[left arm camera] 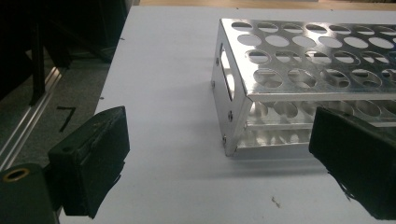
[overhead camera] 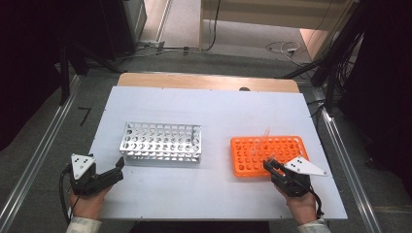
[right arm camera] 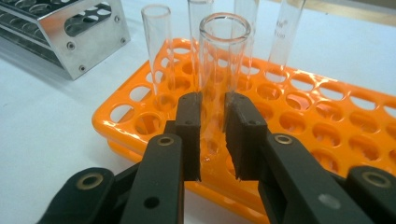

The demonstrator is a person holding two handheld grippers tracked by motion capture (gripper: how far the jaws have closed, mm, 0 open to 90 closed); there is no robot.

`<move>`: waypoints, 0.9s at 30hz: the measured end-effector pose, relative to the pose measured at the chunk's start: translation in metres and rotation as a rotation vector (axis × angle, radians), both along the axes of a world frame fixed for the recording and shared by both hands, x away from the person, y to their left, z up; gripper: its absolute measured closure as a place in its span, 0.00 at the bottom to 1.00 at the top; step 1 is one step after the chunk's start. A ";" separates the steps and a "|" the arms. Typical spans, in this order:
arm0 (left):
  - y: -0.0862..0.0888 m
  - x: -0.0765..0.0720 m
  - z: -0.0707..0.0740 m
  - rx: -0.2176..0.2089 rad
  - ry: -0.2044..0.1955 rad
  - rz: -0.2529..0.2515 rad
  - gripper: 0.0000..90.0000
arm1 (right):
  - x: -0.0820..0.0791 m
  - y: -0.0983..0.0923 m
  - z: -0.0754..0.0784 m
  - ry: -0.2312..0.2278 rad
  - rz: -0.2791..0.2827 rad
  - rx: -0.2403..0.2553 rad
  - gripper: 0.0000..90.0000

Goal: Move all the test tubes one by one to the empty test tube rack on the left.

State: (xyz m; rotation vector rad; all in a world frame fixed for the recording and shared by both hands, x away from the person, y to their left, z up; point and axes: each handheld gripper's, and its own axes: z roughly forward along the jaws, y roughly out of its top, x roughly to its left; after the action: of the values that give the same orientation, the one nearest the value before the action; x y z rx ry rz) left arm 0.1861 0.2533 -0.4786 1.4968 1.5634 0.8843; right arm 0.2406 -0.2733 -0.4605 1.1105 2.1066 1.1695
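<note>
An orange tube rack point(overhead camera: 291, 145) sits at the right of the white table, and several clear glass test tubes point(overhead camera: 263, 137) stand in its left part. My right gripper point(overhead camera: 270, 165) is at the rack's near left corner. In the right gripper view its jaws point(right arm camera: 214, 135) press on both sides of the nearest upright test tube point(right arm camera: 223, 56), which stands in the orange rack point(right arm camera: 327, 121). A silver metal rack point(overhead camera: 160, 141) with no tubes in it stands left of centre. My left gripper point(overhead camera: 118, 171) rests open near its front left corner, holding nothing. The metal rack point(left arm camera: 303, 51) lies just ahead of the open left gripper point(left arm camera: 224, 163).
The white board point(overhead camera: 214, 189) covers a wooden table whose far edge point(overhead camera: 209, 80) shows. Floor rails run along both sides. The metal rack's corner point(right arm camera: 74, 28) appears at the upper left of the right gripper view. Other tubes point(right arm camera: 158, 51) stand close behind the held one.
</note>
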 end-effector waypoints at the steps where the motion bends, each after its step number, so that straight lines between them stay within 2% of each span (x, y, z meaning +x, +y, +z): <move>1: 0.000 0.000 0.000 0.001 0.000 -0.001 0.05 | -0.001 0.000 0.002 -0.001 -0.004 0.002 0.82; 13: -0.003 -0.001 0.001 0.003 -0.003 -0.014 0.05 | -0.010 0.001 0.016 -0.031 0.005 0.031 0.82; 18: -0.010 0.000 0.002 0.005 -0.003 -0.039 0.06 | -0.015 0.010 0.019 -0.017 0.053 0.044 0.82; 22: -0.015 0.000 0.005 -0.024 -0.001 -0.062 0.06 | -0.017 0.018 0.019 -0.009 0.082 0.043 0.82; 27: -0.023 -0.001 0.008 -0.024 -0.009 -0.095 0.05 | -0.019 0.027 0.019 -0.002 0.115 0.048 0.82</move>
State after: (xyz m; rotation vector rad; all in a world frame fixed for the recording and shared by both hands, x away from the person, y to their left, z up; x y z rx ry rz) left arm 0.1854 0.2298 -0.4703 1.5351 1.4783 0.8140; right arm 0.2216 -0.2468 -0.4413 1.0208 2.1763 1.2793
